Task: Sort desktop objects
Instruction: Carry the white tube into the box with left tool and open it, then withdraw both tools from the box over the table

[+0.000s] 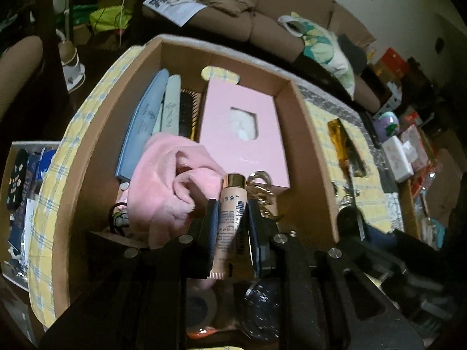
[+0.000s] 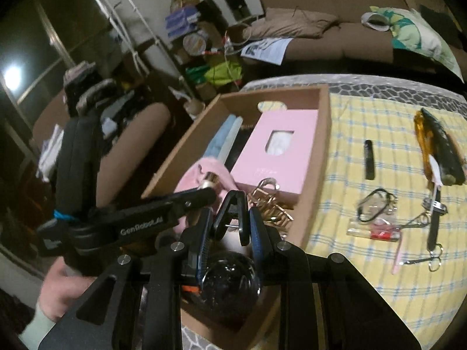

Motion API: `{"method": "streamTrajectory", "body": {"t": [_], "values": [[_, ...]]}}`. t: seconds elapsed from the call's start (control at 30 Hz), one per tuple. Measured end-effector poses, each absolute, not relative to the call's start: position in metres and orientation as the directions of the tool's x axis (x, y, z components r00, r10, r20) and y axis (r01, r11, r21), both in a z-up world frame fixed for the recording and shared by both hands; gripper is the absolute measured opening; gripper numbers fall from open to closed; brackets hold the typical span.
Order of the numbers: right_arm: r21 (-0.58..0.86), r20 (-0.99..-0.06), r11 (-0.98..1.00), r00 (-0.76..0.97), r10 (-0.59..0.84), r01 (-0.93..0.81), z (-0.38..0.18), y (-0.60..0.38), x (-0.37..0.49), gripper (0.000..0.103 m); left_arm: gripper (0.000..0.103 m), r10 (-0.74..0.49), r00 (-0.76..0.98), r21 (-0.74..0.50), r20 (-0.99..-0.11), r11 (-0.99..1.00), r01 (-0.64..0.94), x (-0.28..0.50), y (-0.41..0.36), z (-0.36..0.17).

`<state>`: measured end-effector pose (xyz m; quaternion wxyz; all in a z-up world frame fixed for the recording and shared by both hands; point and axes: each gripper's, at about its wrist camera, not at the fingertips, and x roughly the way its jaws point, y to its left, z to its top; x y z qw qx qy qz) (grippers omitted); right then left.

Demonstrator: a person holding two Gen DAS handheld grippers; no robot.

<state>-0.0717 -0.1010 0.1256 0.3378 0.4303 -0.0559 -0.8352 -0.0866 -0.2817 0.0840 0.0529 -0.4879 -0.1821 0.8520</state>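
Yellow checked cloth (image 2: 364, 116) covers the table under a cardboard box (image 1: 309, 145). Above it, the left gripper (image 1: 232, 213) clamps a cosmetic tube (image 1: 232, 201); the right gripper (image 2: 230, 218) pinches a black clip (image 2: 233, 213).

We see a beige tube (image 1: 230, 204) with gold cap clamped in our left gripper (image 1: 232, 213); a black clip (image 2: 233, 215) sits in our right gripper (image 2: 230, 227).

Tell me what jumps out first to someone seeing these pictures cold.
The open cardboard box on the yellow checked cloth, with a pink box and a pink fluffy cloth inside. Over it, the left hand-held gripper clamps a beige cosmetic tube, and the right hand-held gripper clamps a black clip.
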Motion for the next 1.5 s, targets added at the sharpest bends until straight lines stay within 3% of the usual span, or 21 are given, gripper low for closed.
{"method": "streamTrajectory", "body": {"t": [0.27,0.47,0.53,0.67,0.93,1.1,1.27,1.5], "values": [[0.213,-0.745,-0.807,-0.442,-0.499,0.551,0.095,-0.140,-0.077,0.025,0.019,0.237,-0.507,-0.338,-0.829,-0.934,0.117,-0.093,-0.286,0.073],[0.177,-0.762,-0.819,-0.450,-0.465,0.546,0.083,-0.143,-0.084,0.027,0.039,0.253,-0.538,-0.385,-0.804,-0.911,0.146,-0.086,-0.297,0.083],[0.209,-0.750,-0.822,-0.453,-0.482,0.530,0.089,-0.134,-0.087,0.032,0.049,0.258,-0.548,-0.396,-0.796,-0.906,0.148,-0.085,-0.299,0.087],[0.276,-0.700,-0.839,-0.500,-0.509,0.468,0.114,-0.100,-0.093,0.040,0.054,0.268,-0.572,-0.423,-0.775,-0.893,0.155,-0.081,-0.303,0.098],[0.339,-0.654,-0.889,-0.602,-0.458,0.309,0.149,-0.014,-0.102,0.062,0.082,0.290,-0.603,-0.444,-0.743,-0.888,0.121,-0.078,-0.287,0.112],[0.349,-0.641,-0.907,-0.646,-0.414,0.236,0.164,0.038,-0.095,0.086,0.100,0.308,-0.612,-0.426,-0.729,-0.903,0.053,-0.080,-0.252,0.124],[0.305,-0.658,-0.934,-0.667,-0.350,0.188,0.163,0.074,-0.076,0.096,0.103,0.301,-0.614,-0.361,-0.730,-0.932,-0.028,-0.078,-0.207,0.135],[0.275,-0.709,-0.953,-0.643,-0.289,0.126,0.145,0.105,-0.069,0.096,0.103,0.335,-0.582,-0.327,-0.741,-0.937,-0.122,-0.076,-0.147,0.135]]}}
